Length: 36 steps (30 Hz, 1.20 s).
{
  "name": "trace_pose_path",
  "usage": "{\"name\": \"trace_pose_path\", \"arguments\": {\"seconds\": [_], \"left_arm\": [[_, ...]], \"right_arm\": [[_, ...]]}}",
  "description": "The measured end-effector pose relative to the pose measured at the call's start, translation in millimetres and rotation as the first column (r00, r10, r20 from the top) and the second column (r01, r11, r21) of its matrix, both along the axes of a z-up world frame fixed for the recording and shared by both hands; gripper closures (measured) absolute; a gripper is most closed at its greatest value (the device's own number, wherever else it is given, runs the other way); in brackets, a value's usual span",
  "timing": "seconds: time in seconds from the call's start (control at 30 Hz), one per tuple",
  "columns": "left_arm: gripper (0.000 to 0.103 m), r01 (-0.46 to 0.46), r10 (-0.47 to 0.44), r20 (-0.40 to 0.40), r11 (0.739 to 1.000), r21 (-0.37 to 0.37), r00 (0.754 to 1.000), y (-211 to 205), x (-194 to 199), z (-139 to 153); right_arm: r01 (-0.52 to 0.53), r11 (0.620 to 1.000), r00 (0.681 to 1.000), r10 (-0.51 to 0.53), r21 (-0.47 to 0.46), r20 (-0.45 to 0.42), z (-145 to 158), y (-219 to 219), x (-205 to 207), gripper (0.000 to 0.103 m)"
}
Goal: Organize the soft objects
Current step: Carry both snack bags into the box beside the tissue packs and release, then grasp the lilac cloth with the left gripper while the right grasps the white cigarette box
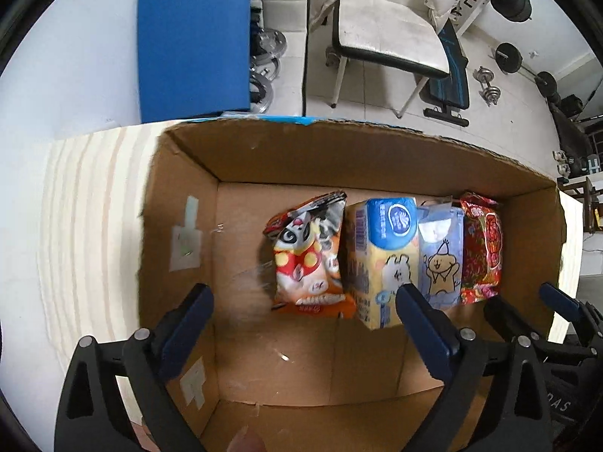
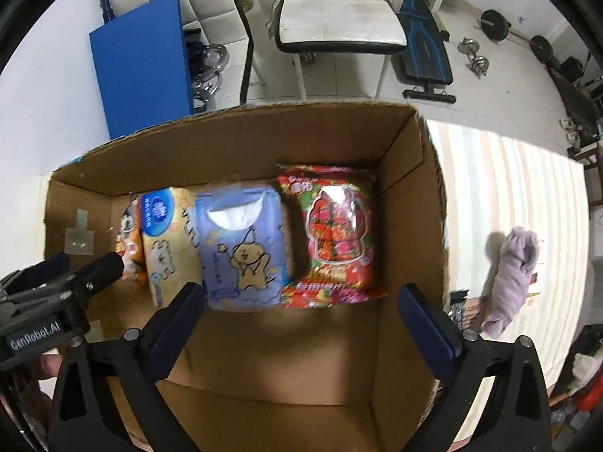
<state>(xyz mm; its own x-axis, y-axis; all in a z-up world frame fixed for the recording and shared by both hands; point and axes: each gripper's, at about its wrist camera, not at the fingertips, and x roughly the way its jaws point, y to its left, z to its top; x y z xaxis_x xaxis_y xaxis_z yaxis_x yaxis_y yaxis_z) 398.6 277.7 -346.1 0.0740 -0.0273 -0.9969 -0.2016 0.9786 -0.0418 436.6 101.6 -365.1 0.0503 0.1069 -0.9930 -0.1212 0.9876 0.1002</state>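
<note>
An open cardboard box (image 1: 181, 233) (image 2: 410, 196) holds several soft packs in a row. From left: a panda snack bag (image 1: 309, 260) (image 2: 130, 248), a yellow tissue pack (image 1: 380, 260) (image 2: 169, 241), a blue bear tissue pack (image 1: 441, 260) (image 2: 245, 248) and a red floral snack bag (image 1: 482, 248) (image 2: 335, 233). My left gripper (image 1: 305, 324) is open and empty above the box's near side. My right gripper (image 2: 301, 324) is open and empty above the box, in front of the blue and red packs. Each gripper shows at the other view's edge.
The box sits on a pale striped wooden table (image 1: 83, 211) (image 2: 508, 196). A rolled lilac cloth (image 2: 512, 275) lies on the table right of the box. Behind stand a blue board (image 1: 192, 41), a white chair (image 1: 388, 34), a weight bench and dumbbells (image 2: 475, 56).
</note>
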Motion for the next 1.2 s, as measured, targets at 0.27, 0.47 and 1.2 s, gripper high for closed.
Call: {"name": "trace_pose_path", "arguments": {"seconds": [0.27,0.47,1.2], "left_arm": [[0.004,0.006,-0.012,0.098,0.998,0.067,0.995,-6.6,-31.3,34.9],[0.004,-0.012,-0.002,0.167,0.996,0.084,0.986,-17.2,-63.2,62.5],[0.004,0.077,-0.102,0.322,0.993,0.089,0.941,-120.6,-111.7,167.1]], "right_arm": [[-0.051,0.998,0.998,0.052,-0.026,0.043,20.1,1.0,-26.9,0.0],[-0.06,0.998,0.992,0.063,-0.025,0.108,49.6,-6.9,-57.2,0.0],[-0.005,0.972,0.972,-0.051,0.236,0.229,140.0,-113.7,-134.6,0.0]]}}
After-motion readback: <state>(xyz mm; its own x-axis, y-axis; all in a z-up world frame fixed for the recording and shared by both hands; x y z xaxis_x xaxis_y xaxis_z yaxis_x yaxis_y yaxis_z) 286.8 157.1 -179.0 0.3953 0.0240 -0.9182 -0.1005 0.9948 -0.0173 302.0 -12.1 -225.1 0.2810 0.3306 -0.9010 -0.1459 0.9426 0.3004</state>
